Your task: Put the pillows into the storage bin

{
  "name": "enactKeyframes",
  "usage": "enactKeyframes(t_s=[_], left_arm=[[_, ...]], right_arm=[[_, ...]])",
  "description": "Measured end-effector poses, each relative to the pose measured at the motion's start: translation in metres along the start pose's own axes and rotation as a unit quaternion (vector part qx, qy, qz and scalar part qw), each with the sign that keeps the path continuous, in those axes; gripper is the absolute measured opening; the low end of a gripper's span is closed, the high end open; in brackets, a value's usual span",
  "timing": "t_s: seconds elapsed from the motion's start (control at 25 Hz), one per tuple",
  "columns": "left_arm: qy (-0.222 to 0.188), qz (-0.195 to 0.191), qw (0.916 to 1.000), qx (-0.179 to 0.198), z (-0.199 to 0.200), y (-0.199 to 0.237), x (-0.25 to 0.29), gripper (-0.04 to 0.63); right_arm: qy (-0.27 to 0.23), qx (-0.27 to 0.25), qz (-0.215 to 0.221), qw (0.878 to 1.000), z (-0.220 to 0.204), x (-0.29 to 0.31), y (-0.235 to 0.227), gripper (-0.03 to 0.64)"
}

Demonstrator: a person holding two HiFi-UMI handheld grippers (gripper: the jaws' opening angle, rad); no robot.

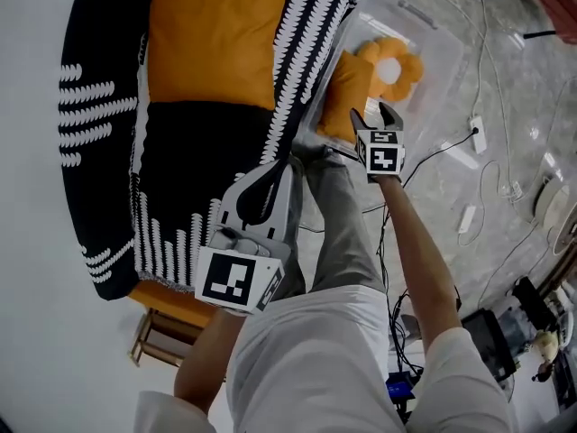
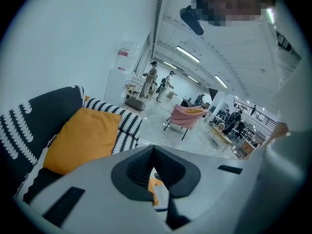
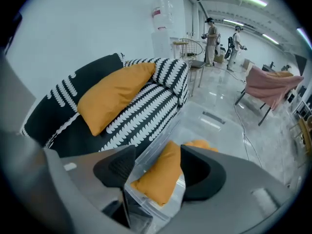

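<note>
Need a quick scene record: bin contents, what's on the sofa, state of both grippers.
bin: clear storage bin on the floor beside the sofa
in bin: square orange pillow leaning at the sofa-side wall; flower-shaped pillow
on sofa: one large orange pillow
right gripper: open, empty, above the bin
left gripper: shut, empty, near the sofa's edge
task state: large pillow not yet in the bin

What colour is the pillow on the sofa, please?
The pillow is orange, clearest in the right gripper view.
</note>
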State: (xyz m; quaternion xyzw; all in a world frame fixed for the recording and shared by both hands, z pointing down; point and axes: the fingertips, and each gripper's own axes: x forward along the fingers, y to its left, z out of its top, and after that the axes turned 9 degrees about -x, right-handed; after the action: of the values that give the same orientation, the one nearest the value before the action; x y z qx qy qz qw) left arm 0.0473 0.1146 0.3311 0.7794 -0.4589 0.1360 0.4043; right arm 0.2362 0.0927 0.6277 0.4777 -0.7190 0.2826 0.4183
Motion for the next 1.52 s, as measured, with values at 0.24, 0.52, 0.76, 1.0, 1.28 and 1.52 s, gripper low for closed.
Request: enactKeyframes(t_s=[0.24,0.52,0.76,1.0,1.28,1.52], left_arm=[[-0.016,-0.001,0.9999,0.005,0.022,-0.004,-0.019,0.008],[-0.045,0.019,0.9987,-0.011,0.039,0.000,-0.044,0.008],[-0.064,0.040,0.9966,-0.033,0.046,0.020,-0.066,0.008],[-0.078,0.068,0.9928,-0.060,0.043,0.050,-0.091,0.008],[-0.090,0.094,0.9877,-0.087,0.028,0.091,-0.106,0.008],[-0.087,0.108,0.9845,-0.108,0.014,0.117,-0.097,0.008]], right_arm=[[-0.040,-0.009,0.016,0.999,0.043,-0.043,0.014,0.288],[-0.094,-0.030,0.047,0.994,0.098,-0.093,0.048,0.288],[-0.131,-0.045,0.083,0.987,0.147,-0.112,0.092,0.310],[-0.140,-0.055,0.115,0.982,0.178,-0.104,0.138,0.338],[-0.134,-0.057,0.149,0.978,0.188,-0.071,0.184,0.373],[-0.114,-0.052,0.172,0.977,0.179,-0.028,0.200,0.422]])
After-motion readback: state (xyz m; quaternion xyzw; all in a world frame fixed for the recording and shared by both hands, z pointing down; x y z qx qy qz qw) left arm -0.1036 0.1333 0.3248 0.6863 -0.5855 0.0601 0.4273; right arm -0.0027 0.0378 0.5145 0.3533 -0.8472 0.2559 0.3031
